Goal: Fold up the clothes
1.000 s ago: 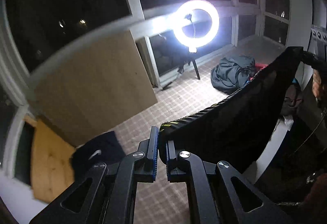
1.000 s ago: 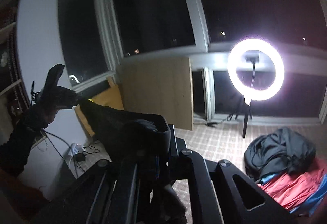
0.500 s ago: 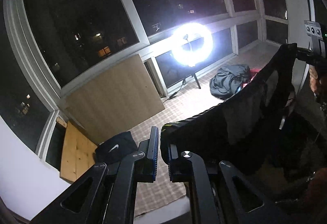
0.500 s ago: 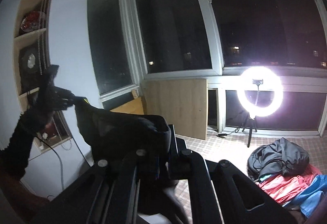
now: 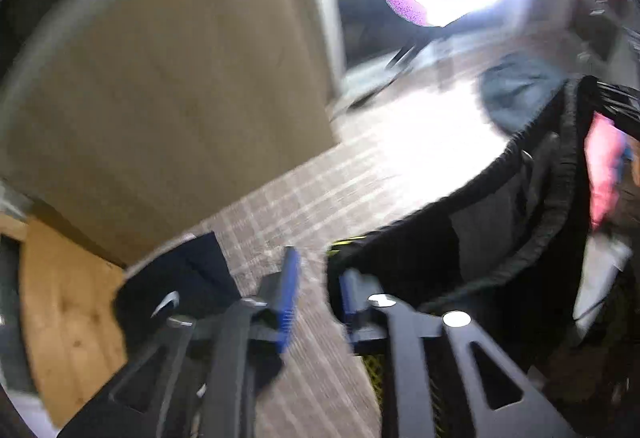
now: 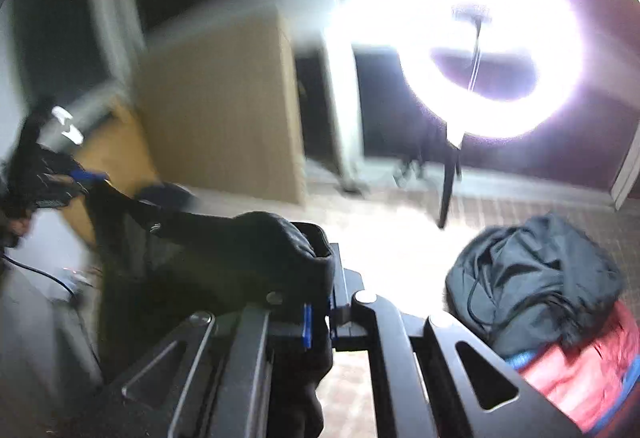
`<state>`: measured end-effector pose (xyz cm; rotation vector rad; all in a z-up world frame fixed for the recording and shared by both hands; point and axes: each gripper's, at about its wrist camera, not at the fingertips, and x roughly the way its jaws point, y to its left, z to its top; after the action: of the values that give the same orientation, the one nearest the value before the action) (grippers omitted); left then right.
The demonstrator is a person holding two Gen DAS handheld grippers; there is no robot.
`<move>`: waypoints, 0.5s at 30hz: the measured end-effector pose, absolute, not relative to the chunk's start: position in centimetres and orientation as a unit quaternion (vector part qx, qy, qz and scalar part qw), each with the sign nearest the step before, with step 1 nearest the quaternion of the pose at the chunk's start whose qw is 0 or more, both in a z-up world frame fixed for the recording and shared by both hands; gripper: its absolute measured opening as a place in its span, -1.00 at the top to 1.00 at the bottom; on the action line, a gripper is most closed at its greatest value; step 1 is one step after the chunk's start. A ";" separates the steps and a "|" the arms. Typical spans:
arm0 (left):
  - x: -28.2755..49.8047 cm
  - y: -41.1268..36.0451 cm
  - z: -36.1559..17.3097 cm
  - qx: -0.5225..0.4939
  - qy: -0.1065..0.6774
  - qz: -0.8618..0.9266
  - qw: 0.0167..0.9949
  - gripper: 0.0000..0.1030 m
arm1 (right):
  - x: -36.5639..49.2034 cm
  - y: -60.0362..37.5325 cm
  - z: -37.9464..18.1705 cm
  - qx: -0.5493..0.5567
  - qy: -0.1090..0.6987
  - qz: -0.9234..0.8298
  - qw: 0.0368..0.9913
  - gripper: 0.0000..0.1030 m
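**Stretching a black garment in mid-air, one end coming loose**

Holding the garment (image 5: 460, 238) up between both hands, I judge this the spread-out step before any fold. It hangs in the air across the right half of the left view, above the floor (image 5: 320, 206).

My right fingers (image 6: 307, 318) are clamped on a bunched end of it. My left fingers (image 5: 290, 286) stand apart, floor showing between them. The hem with a yellow tag lies against the right-hand one, and whether it still catches I cannot tell through the blur.

Next I should get a firm left grip and lower the cloth flat onto bare floor.

In the way: a dark folded piece (image 5: 176, 290) at lower left, the pile (image 6: 532, 278) at lower right, and the ring light (image 6: 492, 38), whose glare washes out the floor. A board (image 5: 160, 98) leans behind.
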<state>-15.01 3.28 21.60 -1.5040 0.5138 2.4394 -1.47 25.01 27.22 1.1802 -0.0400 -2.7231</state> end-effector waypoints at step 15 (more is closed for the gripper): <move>-29.5 0.7 6.8 -0.600 0.136 0.776 0.141 -0.07 | -11.2 27.5 11.1 0.532 -0.047 -0.843 0.064 0.24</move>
<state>-29.53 0.71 6.84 -1.7325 0.3923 2.2410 -11.24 27.49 11.12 1.6079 -0.1420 -2.5454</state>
